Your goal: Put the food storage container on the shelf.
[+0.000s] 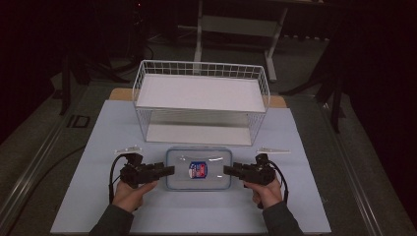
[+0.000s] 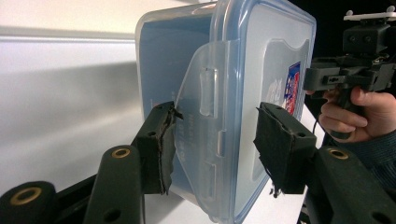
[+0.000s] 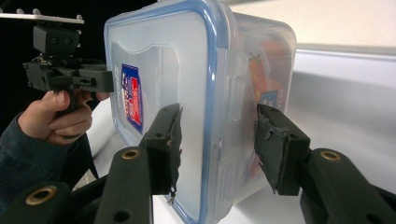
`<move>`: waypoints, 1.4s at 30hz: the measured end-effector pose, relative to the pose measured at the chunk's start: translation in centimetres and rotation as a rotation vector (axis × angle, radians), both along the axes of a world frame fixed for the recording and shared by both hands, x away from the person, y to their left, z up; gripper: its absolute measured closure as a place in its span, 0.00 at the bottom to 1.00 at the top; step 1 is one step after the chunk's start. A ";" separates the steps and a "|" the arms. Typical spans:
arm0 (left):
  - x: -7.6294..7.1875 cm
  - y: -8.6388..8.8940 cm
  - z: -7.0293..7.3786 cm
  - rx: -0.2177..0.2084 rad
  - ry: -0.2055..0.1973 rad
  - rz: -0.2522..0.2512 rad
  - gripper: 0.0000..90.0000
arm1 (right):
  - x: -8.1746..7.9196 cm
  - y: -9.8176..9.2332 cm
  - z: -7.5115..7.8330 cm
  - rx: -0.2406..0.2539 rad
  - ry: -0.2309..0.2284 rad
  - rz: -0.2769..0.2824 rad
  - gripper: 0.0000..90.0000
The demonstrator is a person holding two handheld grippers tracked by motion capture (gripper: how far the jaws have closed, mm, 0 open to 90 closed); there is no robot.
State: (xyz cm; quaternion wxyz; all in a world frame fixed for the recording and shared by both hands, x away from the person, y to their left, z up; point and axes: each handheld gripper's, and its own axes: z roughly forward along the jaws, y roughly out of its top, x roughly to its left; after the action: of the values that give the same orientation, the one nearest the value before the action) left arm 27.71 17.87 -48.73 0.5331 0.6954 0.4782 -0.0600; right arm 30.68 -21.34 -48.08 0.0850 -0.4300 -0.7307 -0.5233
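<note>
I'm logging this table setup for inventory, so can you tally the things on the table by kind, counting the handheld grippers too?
Clear plastic container with blue-rimmed lid: 1
White wire basket: 1
Handheld grippers: 2, the left gripper and the right gripper, one at each short end of the container
Total: 4

container lid (image 1: 198, 158) sticker (image 1: 197, 170), red and blue, print unreadable

Dim, dark-edged room – white table (image 1: 196, 216) lit from above; close views sharp.
</note>
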 end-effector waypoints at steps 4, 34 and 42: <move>-0.1 0.1 0.5 -0.006 -0.014 0.002 0.54 | -0.2 0.1 0.7 -0.001 -0.024 -0.003 0.58; -0.4 0.3 2.9 -0.034 -0.096 0.011 0.54 | -0.7 0.0 3.7 0.024 -0.125 -0.009 0.59; -0.5 0.3 3.8 -0.033 -0.116 0.008 0.54 | -0.8 0.0 4.5 0.032 -0.149 -0.006 0.59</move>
State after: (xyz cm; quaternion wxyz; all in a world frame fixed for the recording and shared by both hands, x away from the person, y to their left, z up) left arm 27.23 18.20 -44.98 0.5717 0.6867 0.4482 -0.0253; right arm 29.88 -21.36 -43.63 0.0358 -0.3909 -0.7251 -0.5658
